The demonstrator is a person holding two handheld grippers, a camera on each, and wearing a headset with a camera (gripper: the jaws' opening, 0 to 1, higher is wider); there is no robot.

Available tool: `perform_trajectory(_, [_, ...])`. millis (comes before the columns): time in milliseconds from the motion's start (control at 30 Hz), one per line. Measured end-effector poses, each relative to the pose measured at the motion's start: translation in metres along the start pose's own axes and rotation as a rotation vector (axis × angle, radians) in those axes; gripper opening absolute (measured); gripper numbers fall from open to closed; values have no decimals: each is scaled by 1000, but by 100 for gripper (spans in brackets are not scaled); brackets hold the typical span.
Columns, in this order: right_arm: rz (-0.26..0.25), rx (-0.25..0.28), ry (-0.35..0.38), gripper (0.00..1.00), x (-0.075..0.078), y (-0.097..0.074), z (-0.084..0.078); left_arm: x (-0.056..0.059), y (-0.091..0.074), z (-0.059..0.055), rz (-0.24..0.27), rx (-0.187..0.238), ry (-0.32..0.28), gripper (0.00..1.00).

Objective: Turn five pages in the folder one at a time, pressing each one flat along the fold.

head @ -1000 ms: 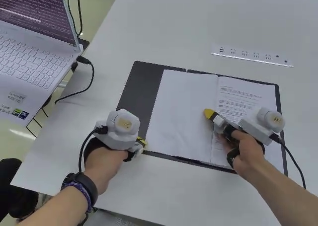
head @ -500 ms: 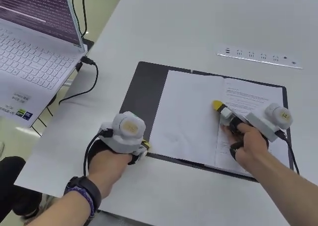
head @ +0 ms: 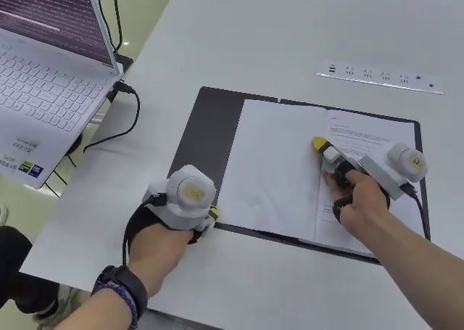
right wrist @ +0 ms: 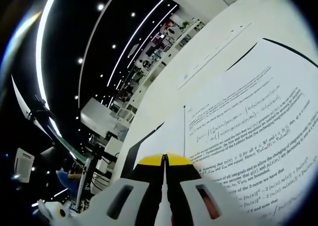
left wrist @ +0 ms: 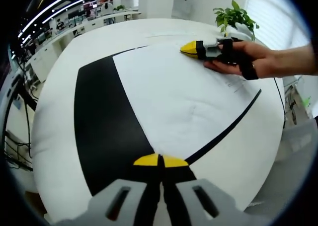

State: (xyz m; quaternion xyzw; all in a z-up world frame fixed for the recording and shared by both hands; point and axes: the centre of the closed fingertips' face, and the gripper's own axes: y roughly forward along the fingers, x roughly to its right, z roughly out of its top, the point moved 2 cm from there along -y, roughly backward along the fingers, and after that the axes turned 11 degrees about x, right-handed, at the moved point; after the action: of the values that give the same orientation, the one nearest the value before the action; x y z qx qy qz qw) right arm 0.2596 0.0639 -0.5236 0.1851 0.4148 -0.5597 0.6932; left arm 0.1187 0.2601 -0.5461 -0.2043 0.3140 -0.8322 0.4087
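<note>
Right claw (head: 319, 144) and left claw (head: 212, 212): jaws pressed together, nothing gripped.
The right claw's tip rests on the fold of the open folder (head: 206, 127), between its blank page (head: 272, 170) and printed page (head: 366, 145). The left claw sits at the folder's near left edge. The folder lies flat on the worktop (head: 290, 33), with a laptop (head: 43, 62) to its left and a power strip (head: 380, 77) beyond it.
</note>
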Motion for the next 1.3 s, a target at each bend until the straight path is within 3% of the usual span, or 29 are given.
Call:
perform_trajectory(367, [-25, 74, 40, 0, -2, 10, 11, -1, 0, 0, -5, -8, 7, 0])
perform_trajectory(1067, [-47, 124, 70, 0, 3, 32, 28, -1, 0, 0, -9, 1, 14, 0])
perform_trajectory(1100, [-52, 126, 72, 0, 12, 40, 31, -1, 0, 0, -9, 2, 13, 0])
perform_trajectory(1300, [-62, 110, 53, 0, 14, 57, 40, 0, -1, -1, 9, 20, 10, 0])
